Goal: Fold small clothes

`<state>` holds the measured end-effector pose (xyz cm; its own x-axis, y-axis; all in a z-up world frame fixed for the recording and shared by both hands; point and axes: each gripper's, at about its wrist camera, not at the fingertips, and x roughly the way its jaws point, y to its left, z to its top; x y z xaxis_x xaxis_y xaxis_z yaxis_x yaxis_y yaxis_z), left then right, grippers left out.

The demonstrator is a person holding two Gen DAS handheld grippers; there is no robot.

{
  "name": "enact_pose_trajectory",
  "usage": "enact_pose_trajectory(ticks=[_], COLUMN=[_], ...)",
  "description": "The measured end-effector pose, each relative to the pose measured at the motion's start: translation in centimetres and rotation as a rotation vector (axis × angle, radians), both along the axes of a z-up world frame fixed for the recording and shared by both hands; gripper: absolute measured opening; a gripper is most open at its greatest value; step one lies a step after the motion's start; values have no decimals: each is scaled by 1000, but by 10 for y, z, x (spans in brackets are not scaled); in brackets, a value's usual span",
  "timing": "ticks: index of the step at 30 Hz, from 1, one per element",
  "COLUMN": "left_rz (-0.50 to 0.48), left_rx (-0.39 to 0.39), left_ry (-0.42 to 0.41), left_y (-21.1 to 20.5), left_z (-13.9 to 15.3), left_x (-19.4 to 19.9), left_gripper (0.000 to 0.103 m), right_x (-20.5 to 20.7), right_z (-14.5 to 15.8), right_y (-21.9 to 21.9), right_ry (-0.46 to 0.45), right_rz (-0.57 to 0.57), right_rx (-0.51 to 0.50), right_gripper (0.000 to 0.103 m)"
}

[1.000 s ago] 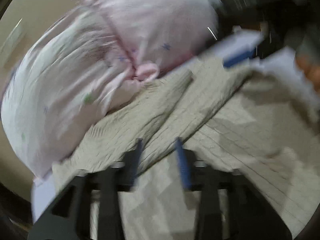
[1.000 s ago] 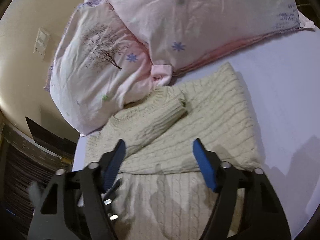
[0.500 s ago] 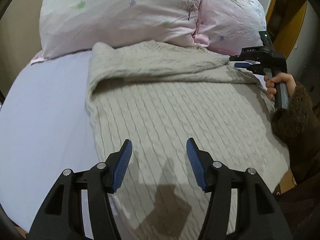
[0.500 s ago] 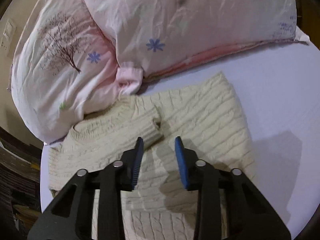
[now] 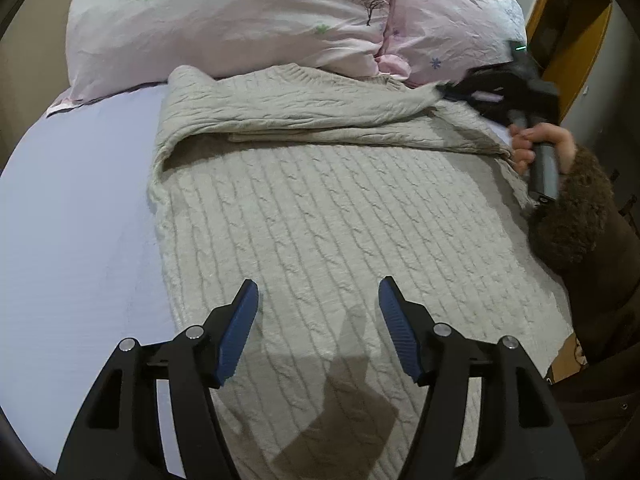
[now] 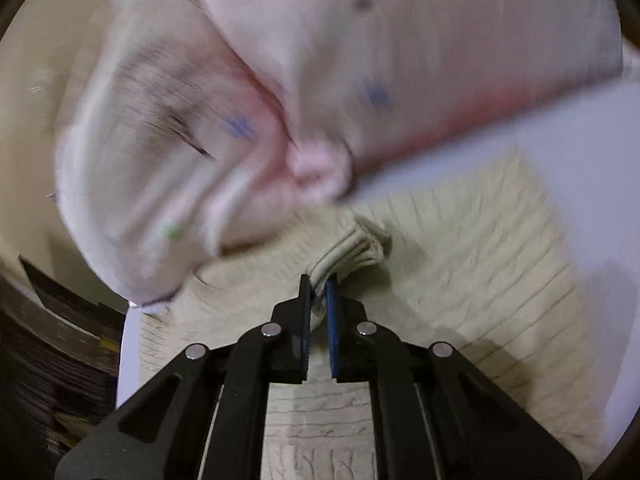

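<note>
A cream cable-knit sweater [image 5: 320, 208] lies flat on the lavender bed sheet [image 5: 72, 216], one sleeve [image 5: 304, 100] folded across its upper part. My left gripper [image 5: 318, 304] is open and empty, hovering over the sweater's lower body. My right gripper [image 6: 318, 286] is shut on the ribbed sleeve cuff [image 6: 352, 246]; the sweater [image 6: 480, 272] spreads beneath it. It also shows in the left wrist view [image 5: 500, 88] at the sweater's far right corner, held by a hand.
Two pink printed pillows [image 5: 248, 12] lie against the sweater's top edge; they show blurred in the right wrist view [image 6: 280, 80]. A wooden bed frame [image 5: 580, 40] stands at the right. A dark-sleeved arm [image 5: 576, 220] rests on the sweater's right edge.
My right gripper has moved forward and closed on the sleeve cuff. My left gripper swung round to face the sweater from its hem and stays open.
</note>
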<state>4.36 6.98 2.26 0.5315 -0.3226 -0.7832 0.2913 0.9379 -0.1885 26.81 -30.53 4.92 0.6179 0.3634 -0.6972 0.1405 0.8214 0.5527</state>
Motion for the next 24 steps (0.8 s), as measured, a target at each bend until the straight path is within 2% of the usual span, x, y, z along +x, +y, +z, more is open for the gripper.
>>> enact_pose_trajectory(ticks=[3,4,5,7,9,10,11,12,14,15,17,19,21,22,23,24], left_rz=[7,8,9,13,22,30,41,52,77,90,120,138,157,159,156,155], left_rx=[2,0,-4,-13,-15,-14,-14,-16,-19,-21,-27,-39,-65,-77,-98,-120], left_ry=[2,3,3,-2,-11,-19,-30,-38,-55,-58,-56,-48,-36,-32,-29,-26], left_y=[3,4,5,6,8,10,13,17,24,27,33,38,47,51,57,64], left_z=[-1,-1,-1,1,4,6,10,13,18,19,20,20,20,21,21,22], left_x=[-1,-1,-2,-2,-1,-2,-3,-5,-8,-9,-11,-13,-19,-23,-29,-35], left_gripper=[64,64,64,64,64,64,64,65,67,67,67,67,67,67,70,74], right_x=[-29,-42,-53,-60,-65,-69,-74,-79,-79,-74,-57,-37,-43,-49,-63,-72], right_z=[37,42,39,18,-3,-3,3,15,30,29,15,-21,-23,-20,-16,-12], right_y=[-7,-12,-19,-24,-33,-37,-41,-41,-33,-33,-25,-21,-24,-29,-35,-38], right_ry=[-114,-121,-96,14,131,139,113,45,-48,-49,16,190,156,169,156,145], right_rz=[-39,-68,-102,-105,-104,-127,-151,-165,-144,-113,-55,6,19,38,75,112], right_rx=[-109,-154,-189,-229,-213,-202,-199,-209,-243,-242,-232,-222,-234,-195,-105,-50], right_gripper=[7,7,7,8,15,15,18,33,51,51,51,52,50,51,52,59])
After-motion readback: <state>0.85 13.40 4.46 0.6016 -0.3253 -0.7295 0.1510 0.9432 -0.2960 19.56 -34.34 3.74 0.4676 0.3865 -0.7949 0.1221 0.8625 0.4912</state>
